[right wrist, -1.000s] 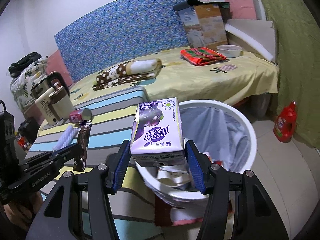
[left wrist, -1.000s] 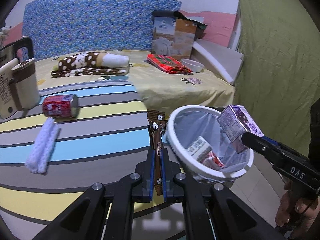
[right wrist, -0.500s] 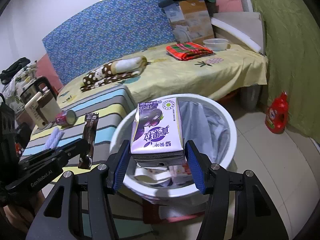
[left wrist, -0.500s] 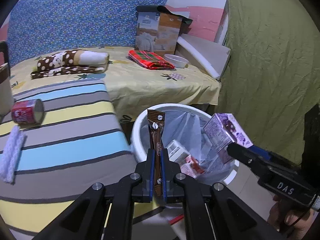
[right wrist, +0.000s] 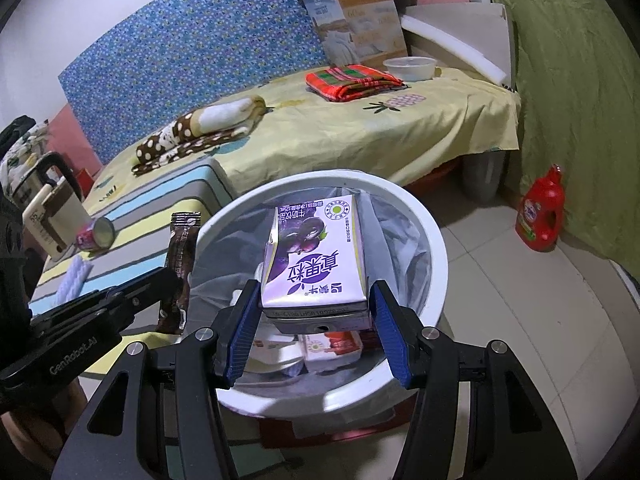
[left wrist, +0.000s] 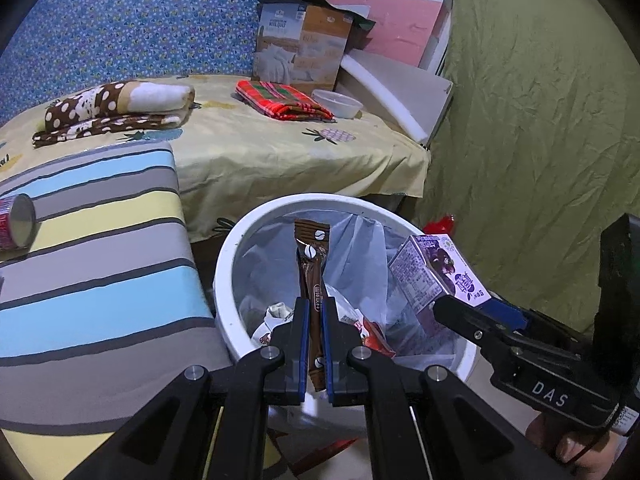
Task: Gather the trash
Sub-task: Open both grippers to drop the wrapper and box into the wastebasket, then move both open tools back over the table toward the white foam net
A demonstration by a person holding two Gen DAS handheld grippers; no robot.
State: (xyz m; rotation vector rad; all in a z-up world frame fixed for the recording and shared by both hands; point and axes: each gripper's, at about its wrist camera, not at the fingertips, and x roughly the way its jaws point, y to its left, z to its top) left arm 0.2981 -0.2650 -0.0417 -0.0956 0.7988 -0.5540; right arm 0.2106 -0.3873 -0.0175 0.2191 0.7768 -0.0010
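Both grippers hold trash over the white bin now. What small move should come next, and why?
Probably open the right gripper to drop the purple carton: in the right wrist view it hangs well inside the rim of the white bin, above the trash. The left gripper could release its brown sachet next; from that side view the sachet seems nearer the rim, so perhaps ease it inward first.

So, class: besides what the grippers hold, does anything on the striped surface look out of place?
Yes. A red metal can lies tipped on its side on the striped blue, yellow and grey cloth, open end showing, beside a white knitted strip. It looks like trash not yet collected; no spill is visible.
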